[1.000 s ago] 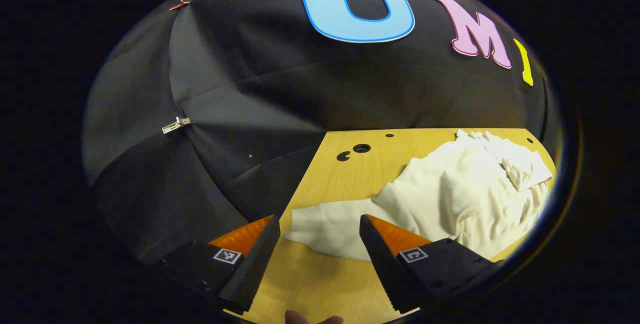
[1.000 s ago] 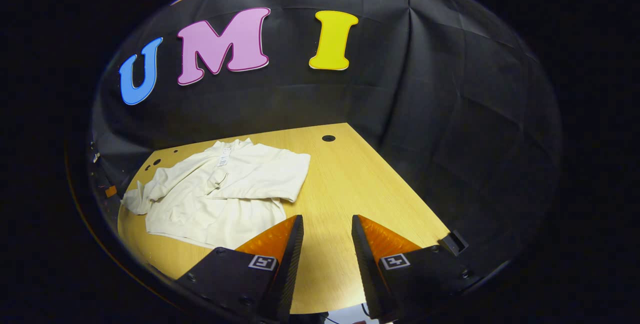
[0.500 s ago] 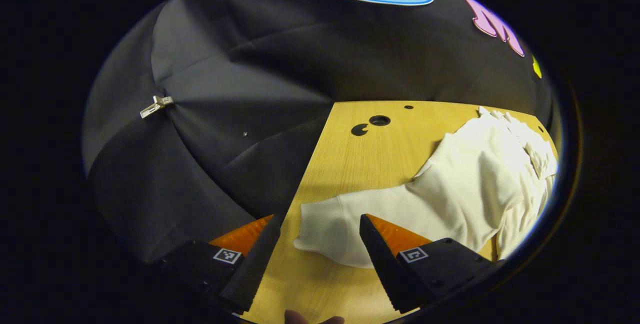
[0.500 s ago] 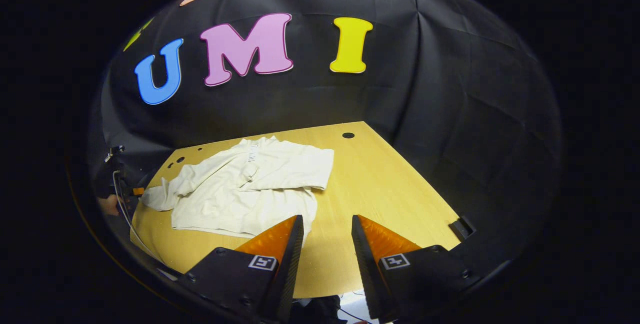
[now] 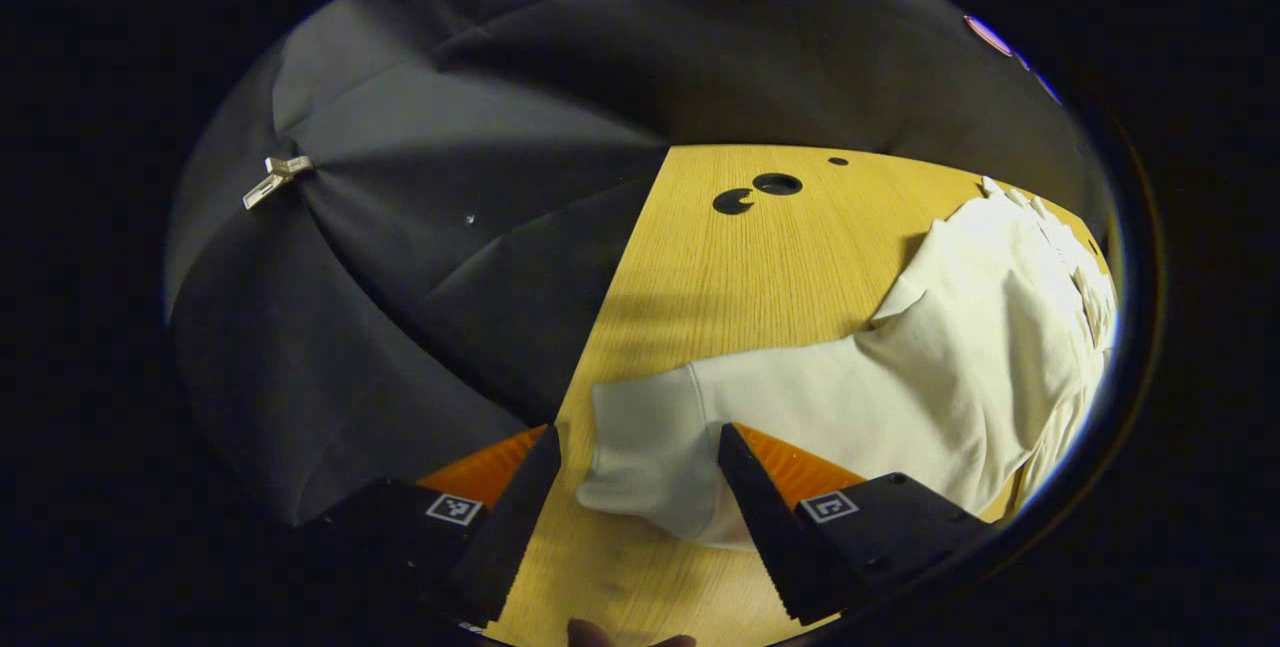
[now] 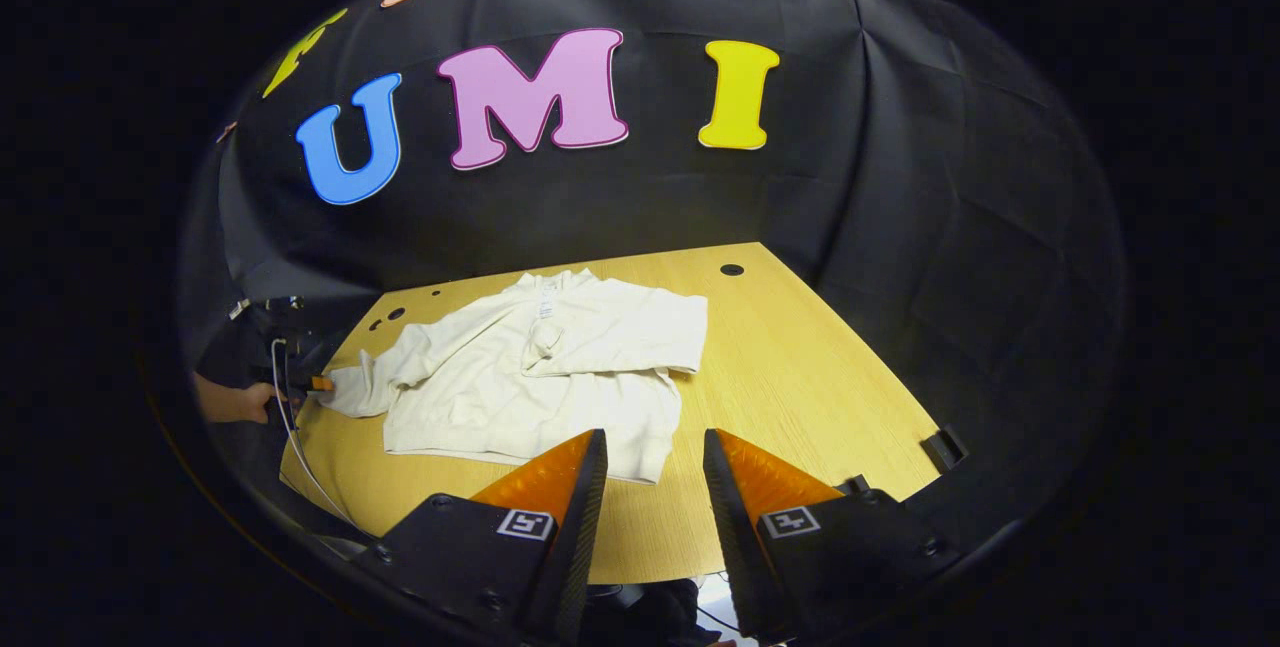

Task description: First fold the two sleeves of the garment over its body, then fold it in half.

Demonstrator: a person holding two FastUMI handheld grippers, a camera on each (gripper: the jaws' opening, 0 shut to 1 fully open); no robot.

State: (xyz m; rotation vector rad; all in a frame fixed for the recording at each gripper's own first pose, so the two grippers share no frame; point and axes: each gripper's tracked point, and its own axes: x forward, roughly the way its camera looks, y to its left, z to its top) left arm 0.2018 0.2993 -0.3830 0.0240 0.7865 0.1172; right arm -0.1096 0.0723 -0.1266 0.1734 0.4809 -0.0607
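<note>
A cream long-sleeved garment [image 6: 520, 387] lies flat on the wooden table [image 6: 800, 367]. One sleeve [image 6: 620, 332] is folded across its body. The other sleeve [image 5: 800, 397] stretches out sideways, and its cuff [image 5: 640, 457] lies between the fingers of my open left gripper [image 5: 637, 432], low over the table [image 5: 700, 267]. In the right gripper view the left gripper [image 6: 312, 384] shows small at the cuff's end, held by a hand [image 6: 235, 402]. My right gripper [image 6: 653, 437] hangs open and holds nothing, near the table's front edge, just short of the garment's hem.
Round holes [image 5: 755, 192] pierce the table near its far corner, and another hole [image 6: 732, 270] sits at the back right. A white cable [image 6: 290, 427] hangs by the hand. A small dark block [image 6: 945, 447] sits at the table's right edge. Black cloth walls surround the table.
My left gripper has moved forward and down, so the cuff now lies between its open fingers. My right gripper has shifted, bringing the garment nearer the middle of its view.
</note>
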